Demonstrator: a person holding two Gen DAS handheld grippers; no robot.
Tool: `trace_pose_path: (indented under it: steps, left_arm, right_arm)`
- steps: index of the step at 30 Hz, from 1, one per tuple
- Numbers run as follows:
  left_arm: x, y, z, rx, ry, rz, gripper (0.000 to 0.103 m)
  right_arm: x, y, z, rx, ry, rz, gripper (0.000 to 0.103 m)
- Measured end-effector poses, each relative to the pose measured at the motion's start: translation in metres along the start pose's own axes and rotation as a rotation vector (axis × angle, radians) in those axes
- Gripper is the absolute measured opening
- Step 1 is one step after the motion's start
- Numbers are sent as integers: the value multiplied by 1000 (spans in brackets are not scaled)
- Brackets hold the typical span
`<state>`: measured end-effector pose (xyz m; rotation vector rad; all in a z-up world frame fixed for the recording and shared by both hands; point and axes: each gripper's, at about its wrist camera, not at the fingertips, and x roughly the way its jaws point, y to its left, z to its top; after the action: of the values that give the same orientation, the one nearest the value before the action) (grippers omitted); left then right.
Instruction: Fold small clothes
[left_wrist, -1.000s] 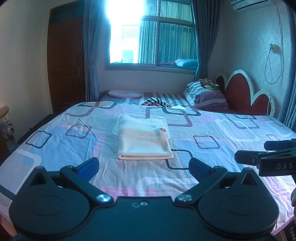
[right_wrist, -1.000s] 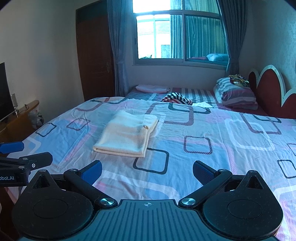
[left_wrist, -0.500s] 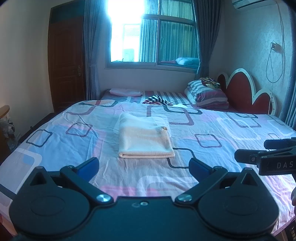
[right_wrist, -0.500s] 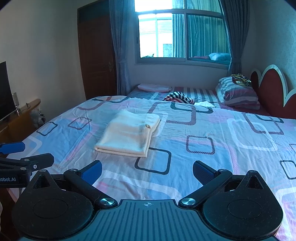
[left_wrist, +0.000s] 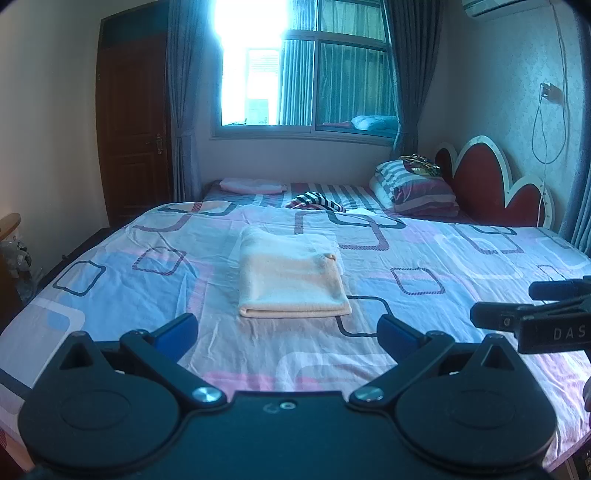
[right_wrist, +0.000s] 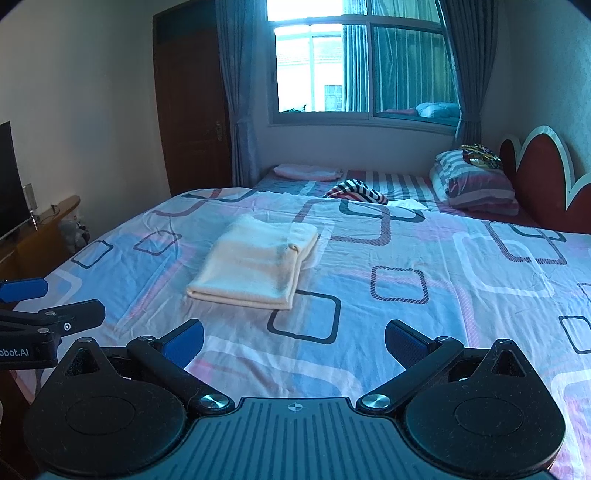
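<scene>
Daylight pours through the window (left_wrist: 306, 77) at twelve o'clock, blowing its left pane out to white glare in the left wrist view. The bedspread (left_wrist: 406, 258) is evenly lit with soft, faint shadows; the door (right_wrist: 188, 107) at ten o'clock sits dim. A blue cast tints everything. Fisheye bending curves the walls, and dark vignetting clips the corners. Distant detail looks slightly soft, perhaps blurred.

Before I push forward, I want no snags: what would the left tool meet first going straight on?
Probably the folded cloth on the bed. It lies centred ahead of the open left tool, with only bare sheet between, though depth is hard to judge.
</scene>
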<state>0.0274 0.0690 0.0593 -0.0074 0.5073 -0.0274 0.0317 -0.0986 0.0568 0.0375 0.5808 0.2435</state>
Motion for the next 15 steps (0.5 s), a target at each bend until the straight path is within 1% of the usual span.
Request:
trace_pose_path:
  steps: [8, 15]
  left_arm:
    - [3, 2, 0, 19, 5, 19, 102]
    - [1, 3, 0, 15, -6, 14, 102]
  right_arm:
    - [3, -1, -2, -6, 6, -5, 103]
    - [6, 1, -3, -14, 9, 4, 103]
